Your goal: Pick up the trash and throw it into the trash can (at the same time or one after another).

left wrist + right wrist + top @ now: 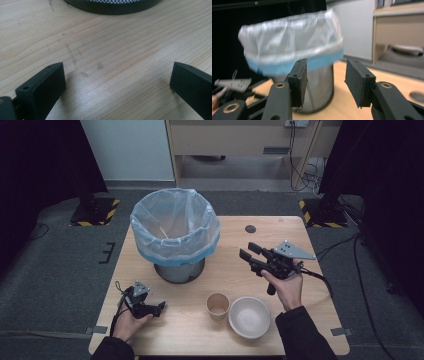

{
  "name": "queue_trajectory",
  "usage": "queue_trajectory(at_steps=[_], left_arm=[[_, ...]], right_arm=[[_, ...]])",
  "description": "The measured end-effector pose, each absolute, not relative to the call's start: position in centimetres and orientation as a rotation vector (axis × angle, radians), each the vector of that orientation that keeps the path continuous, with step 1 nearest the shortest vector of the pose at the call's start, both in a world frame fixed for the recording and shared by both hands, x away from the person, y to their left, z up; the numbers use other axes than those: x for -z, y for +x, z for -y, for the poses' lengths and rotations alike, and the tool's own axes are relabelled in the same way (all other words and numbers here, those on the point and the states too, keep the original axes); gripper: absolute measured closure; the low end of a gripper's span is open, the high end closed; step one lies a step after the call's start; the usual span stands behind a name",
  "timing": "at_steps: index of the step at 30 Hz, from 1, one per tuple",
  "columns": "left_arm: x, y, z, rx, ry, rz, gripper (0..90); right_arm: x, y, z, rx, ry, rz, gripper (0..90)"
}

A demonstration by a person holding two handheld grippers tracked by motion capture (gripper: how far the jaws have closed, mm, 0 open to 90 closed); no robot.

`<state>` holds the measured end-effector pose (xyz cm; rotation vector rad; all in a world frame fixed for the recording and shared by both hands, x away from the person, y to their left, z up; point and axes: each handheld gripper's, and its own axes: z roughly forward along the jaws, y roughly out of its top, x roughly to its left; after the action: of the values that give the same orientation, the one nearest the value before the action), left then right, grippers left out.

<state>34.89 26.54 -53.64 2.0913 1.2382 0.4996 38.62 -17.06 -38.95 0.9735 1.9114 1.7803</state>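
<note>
A mesh bin [176,237] lined with a plastic bag [175,222] is standing at the far left of the tabletop [235,250]. 1 paper cup [218,306] and 1 bowl [249,317] are sitting untouched at the near edge. The right gripper [248,251] is hanging above the tabletop, its fingers [298,77] half-spread and pinching nothing. The left gripper [161,306] is resting low, its fingers [45,87] spread wide on nothing. Judged from this, both items are awaiting binning.
</note>
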Motion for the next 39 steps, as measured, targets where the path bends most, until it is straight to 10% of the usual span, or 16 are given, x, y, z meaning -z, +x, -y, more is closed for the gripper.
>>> queue_trajectory(at_steps=[39], left_arm=[[53.6, 34.9, -26.5, -0.5, 2.093, -1.238, 0.0]], right_arm=[[46.6, 35.4, 13.4, -1.652, 0.996, -2.389, 58.7]])
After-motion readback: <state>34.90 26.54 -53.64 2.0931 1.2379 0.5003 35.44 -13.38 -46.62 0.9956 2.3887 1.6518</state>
